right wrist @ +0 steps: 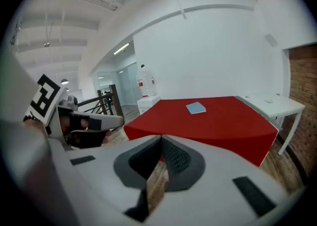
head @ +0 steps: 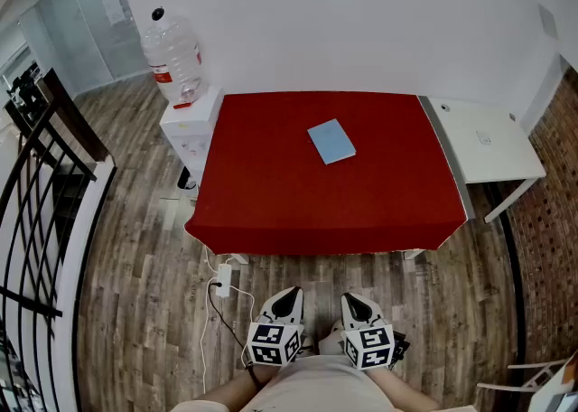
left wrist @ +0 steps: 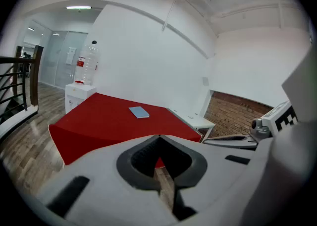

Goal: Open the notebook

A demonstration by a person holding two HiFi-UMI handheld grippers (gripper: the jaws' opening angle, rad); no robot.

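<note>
A closed light-blue notebook (head: 331,141) lies flat on the red-covered table (head: 271,202), a little right of its middle and towards the far side. Both grippers are held low over the wooden floor, well short of the table's near edge. The left gripper (head: 290,295) and the right gripper (head: 351,299) sit side by side, both shut and holding nothing. In the left gripper view, the left gripper (left wrist: 159,139) has its jaws meeting, with the notebook (left wrist: 139,112) far ahead. The right gripper (right wrist: 161,140) likewise faces the distant notebook (right wrist: 196,107).
A white water dispenser (head: 190,126) with a large bottle (head: 173,65) stands at the table's left end. A white side table (head: 488,144) adjoins the right end. A black railing (head: 36,193) runs along the left. A power strip with cable (head: 223,284) lies on the floor.
</note>
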